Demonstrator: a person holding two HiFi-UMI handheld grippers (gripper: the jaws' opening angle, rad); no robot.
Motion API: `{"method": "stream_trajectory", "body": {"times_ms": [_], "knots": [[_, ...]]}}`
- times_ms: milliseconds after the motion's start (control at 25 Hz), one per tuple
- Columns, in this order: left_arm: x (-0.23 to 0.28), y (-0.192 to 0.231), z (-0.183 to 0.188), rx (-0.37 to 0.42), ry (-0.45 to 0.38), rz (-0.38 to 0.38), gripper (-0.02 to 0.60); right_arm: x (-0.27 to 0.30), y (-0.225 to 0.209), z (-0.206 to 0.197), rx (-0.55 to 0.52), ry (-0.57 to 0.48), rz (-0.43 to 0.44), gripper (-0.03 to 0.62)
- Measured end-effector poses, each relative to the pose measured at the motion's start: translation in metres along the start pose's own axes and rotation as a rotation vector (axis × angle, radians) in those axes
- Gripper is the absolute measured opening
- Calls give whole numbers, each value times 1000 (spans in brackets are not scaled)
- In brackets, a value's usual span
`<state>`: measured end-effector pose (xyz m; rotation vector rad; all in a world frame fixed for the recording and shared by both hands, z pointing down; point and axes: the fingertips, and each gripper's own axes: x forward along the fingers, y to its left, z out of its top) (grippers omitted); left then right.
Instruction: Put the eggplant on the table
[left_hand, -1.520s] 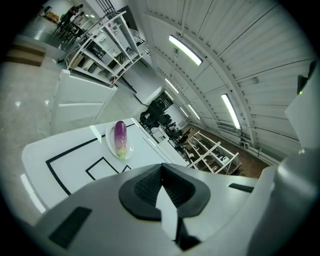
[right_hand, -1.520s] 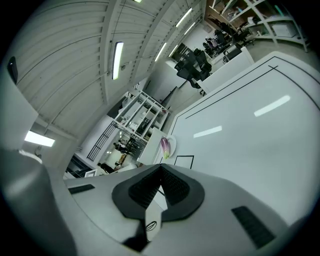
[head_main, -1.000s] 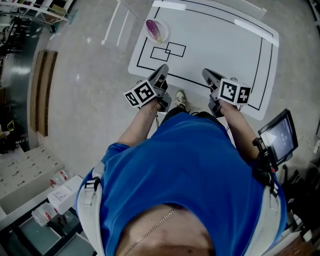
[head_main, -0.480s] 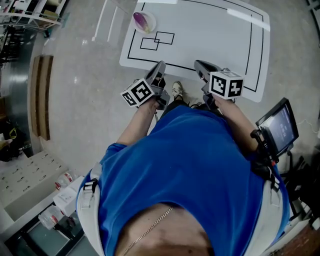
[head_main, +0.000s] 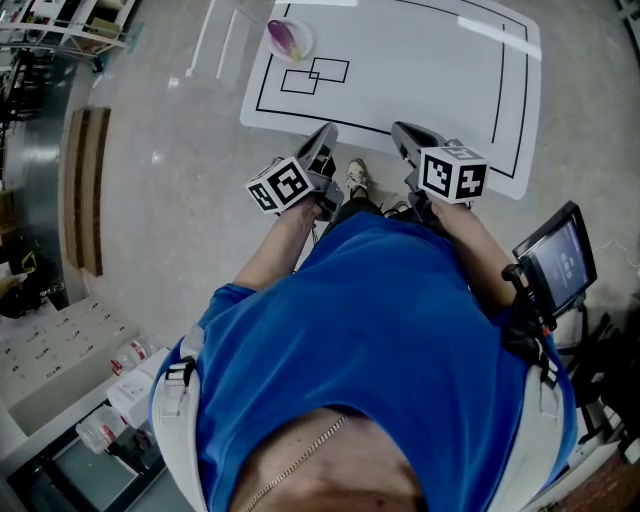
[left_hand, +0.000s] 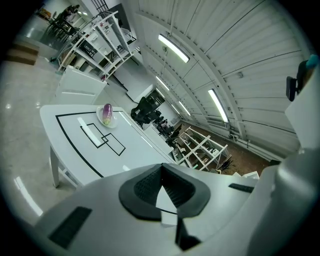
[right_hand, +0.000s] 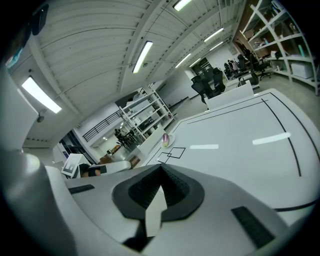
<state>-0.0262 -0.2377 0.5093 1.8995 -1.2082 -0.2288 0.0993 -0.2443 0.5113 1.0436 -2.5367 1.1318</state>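
Note:
A purple eggplant (head_main: 283, 37) lies on a small white plate (head_main: 300, 44) at the far left corner of the white table (head_main: 420, 70). Both grippers hang in front of the table's near edge, well short of the plate. My left gripper (head_main: 325, 138) is shut and empty, and so is my right gripper (head_main: 402, 132). In the left gripper view the eggplant (left_hand: 107, 113) shows far beyond the shut left gripper (left_hand: 161, 168). The right gripper view has the eggplant (right_hand: 165, 139) small in the distance past the shut right gripper (right_hand: 161, 168).
Black lines frame the tabletop, with two overlapping outlined rectangles (head_main: 315, 75) beside the plate. A small screen (head_main: 558, 262) stands at my right. One shoe (head_main: 357, 177) shows below the table edge. Shelving (head_main: 60, 25) and a wooden board (head_main: 85, 190) lie to the left.
The table has slid upward in the head view over the last second, and both grippers sit slightly higher. Their jaws stay shut and the eggplant stays on its plate.

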Motion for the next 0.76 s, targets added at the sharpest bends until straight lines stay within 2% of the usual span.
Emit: {"method": "stream_trajectory", "body": {"times_ms": [760], "knots": [[-5, 4, -9, -10, 21, 26, 8, 9, -1, -13, -27, 49, 2, 2]]}}
